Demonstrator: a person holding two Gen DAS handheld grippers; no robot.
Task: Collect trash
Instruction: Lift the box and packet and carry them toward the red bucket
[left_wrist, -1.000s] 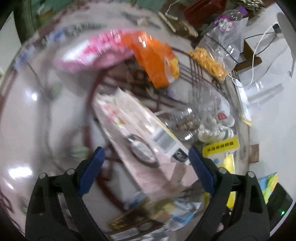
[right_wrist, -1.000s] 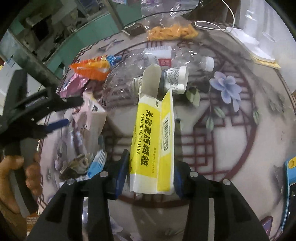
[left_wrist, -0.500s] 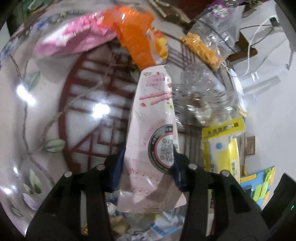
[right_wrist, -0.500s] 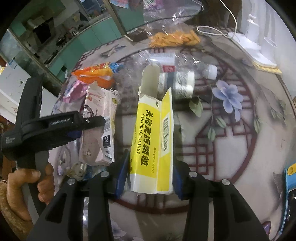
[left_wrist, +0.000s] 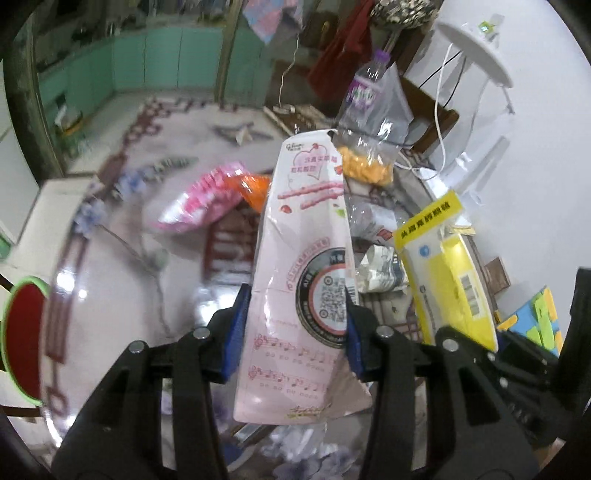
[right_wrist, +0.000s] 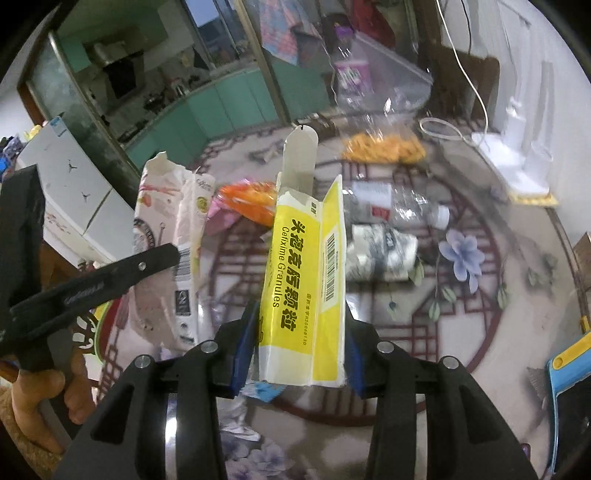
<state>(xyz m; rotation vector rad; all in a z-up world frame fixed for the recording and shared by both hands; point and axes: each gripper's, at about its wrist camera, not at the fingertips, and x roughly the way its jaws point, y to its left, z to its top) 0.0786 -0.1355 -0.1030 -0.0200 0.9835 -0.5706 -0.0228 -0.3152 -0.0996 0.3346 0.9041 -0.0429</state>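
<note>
Now the left gripper (left_wrist: 295, 328) has its fingers clamped on a pale pink carton (left_wrist: 303, 273), crumpled and torn open on top, raised above the bench (left_wrist: 122, 266); the right gripper (right_wrist: 299, 347) pinches a flattened yellow medicine box (right_wrist: 306, 280), flap up.

The desk (right_wrist: 480, 314) is round and shiny, with dark red lines and purple flowers painted on it. Behind it are green cupboards (right_wrist: 229, 110) along a kitchen wall. A white fridge (right_wrist: 70, 184) stands on the left side. A tall glass door (right_wrist: 218, 44) shows dark blue outside. The wall (left_wrist: 546, 166) on the right is white, and a white cord (left_wrist: 439, 107) hangs down it. A red cloth (left_wrist: 340, 59) hangs at the back.
</note>
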